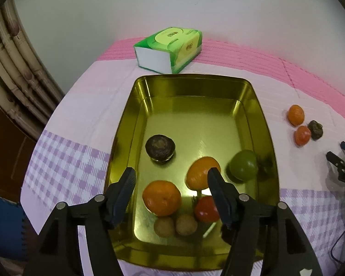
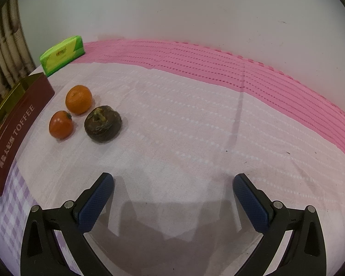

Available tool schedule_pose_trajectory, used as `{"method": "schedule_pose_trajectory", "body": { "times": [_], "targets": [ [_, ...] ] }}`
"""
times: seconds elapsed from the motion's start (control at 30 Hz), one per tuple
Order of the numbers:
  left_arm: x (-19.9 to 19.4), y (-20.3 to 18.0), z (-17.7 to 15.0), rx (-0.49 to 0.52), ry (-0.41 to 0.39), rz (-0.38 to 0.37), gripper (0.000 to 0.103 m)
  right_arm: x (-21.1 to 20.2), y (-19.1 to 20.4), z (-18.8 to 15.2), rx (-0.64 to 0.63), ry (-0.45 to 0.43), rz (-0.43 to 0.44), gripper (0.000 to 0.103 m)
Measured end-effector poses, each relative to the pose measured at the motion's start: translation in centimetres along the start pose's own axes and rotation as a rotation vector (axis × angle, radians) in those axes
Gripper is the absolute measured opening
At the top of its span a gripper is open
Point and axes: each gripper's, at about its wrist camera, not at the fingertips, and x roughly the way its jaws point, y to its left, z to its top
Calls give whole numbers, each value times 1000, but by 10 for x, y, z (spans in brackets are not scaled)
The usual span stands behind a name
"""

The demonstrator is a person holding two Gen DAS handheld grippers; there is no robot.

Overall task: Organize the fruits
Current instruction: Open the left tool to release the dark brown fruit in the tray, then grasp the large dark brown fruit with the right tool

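Observation:
A gold tin [image 1: 262, 124] holds several fruits: a dark mangosteen [image 1: 159, 147], two oranges [image 1: 161, 197] [image 1: 201, 172], a green fruit [image 1: 243, 164], a red one [image 1: 205, 209] and two small brown ones [image 1: 164, 226]. My left gripper [image 1: 171, 177] hovers open over the tin's near half, its pads touching nothing. On the cloth to the tin's right lie an orange [image 2: 78, 99], a red-orange fruit [image 2: 61, 124] and a second dark mangosteen [image 2: 102, 123]. My right gripper [image 2: 172, 181] stands open and empty, nearer than these three and to their right.
A green tissue pack [image 1: 170, 46] sits behind the tin near the white wall. The tin's maroon side [image 2: 23, 119] reads TOFFEE. A pink mat [image 2: 241, 69] covers the table's far strip. Curtains [image 1: 16, 69] hang at the left. A dark cable [image 1: 338, 246] lies at the right.

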Motion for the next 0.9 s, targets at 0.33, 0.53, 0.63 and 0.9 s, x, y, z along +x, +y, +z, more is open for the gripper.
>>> {"method": "schedule_pose_trajectory", "body": {
  "times": [0.33, 0.53, 0.63, 0.9],
  "targets": [
    [-9, -3, -7, -18, -5, -21, 63, 1, 5, 2, 31, 37, -22, 103],
    [-15, -1, -13, -30, -37, -25, 63, 1, 7, 4, 38, 67, -27, 103],
    [-15, 0, -14, -39, -37, -25, 63, 1, 15, 3, 24, 55, -19, 103],
    [-17, 3, -20, -21, -56, -10, 63, 7, 48, 13, -29, 32, 11, 102]
  ]
}}
